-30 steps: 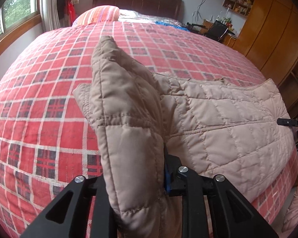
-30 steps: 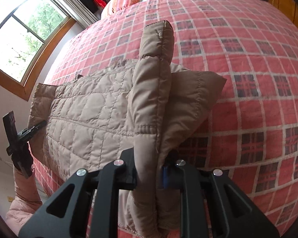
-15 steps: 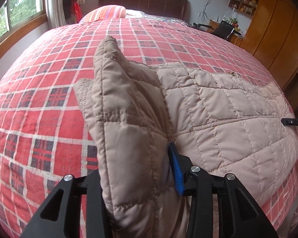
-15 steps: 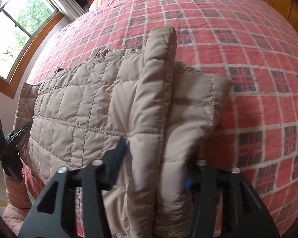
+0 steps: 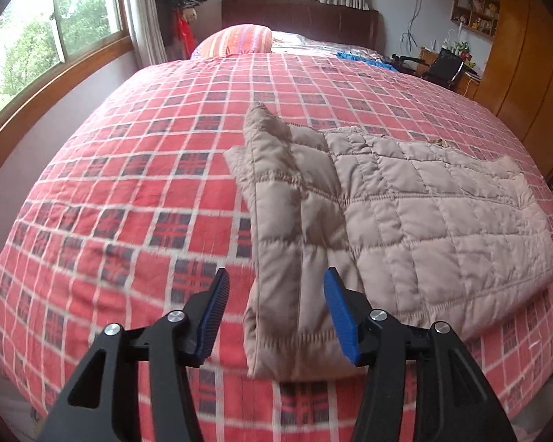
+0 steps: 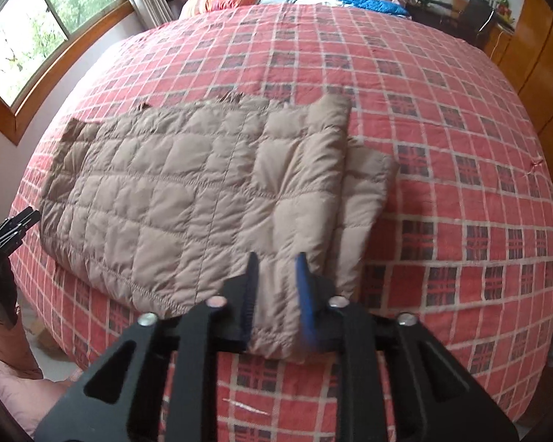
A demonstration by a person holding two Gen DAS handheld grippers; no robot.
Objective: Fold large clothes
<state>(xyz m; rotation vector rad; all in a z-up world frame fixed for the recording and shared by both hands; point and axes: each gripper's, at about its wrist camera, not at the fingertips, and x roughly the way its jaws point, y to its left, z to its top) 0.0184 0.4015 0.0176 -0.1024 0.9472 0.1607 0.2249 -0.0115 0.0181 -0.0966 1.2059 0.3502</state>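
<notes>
Left gripper (image 5: pixel 274 316) had released; jaws spread, clear of quilted jacket (image 5: pixel 405 213). Right gripper (image 6: pixel 276 294) loosened since half-second prior, jaws partly parted astride hem. Jacket lay flat at near edge of bed (image 5: pixel 129 184). Fold judged set.

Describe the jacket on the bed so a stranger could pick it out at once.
Start at the big bed under its red plaid cover. Near the foot edge lies the quilted beige jacket, spread flat with one side folded over itself. It is the only plain, puffy, tan thing there; the striped pillow and blue cloth lie far off by the headboard.
</notes>
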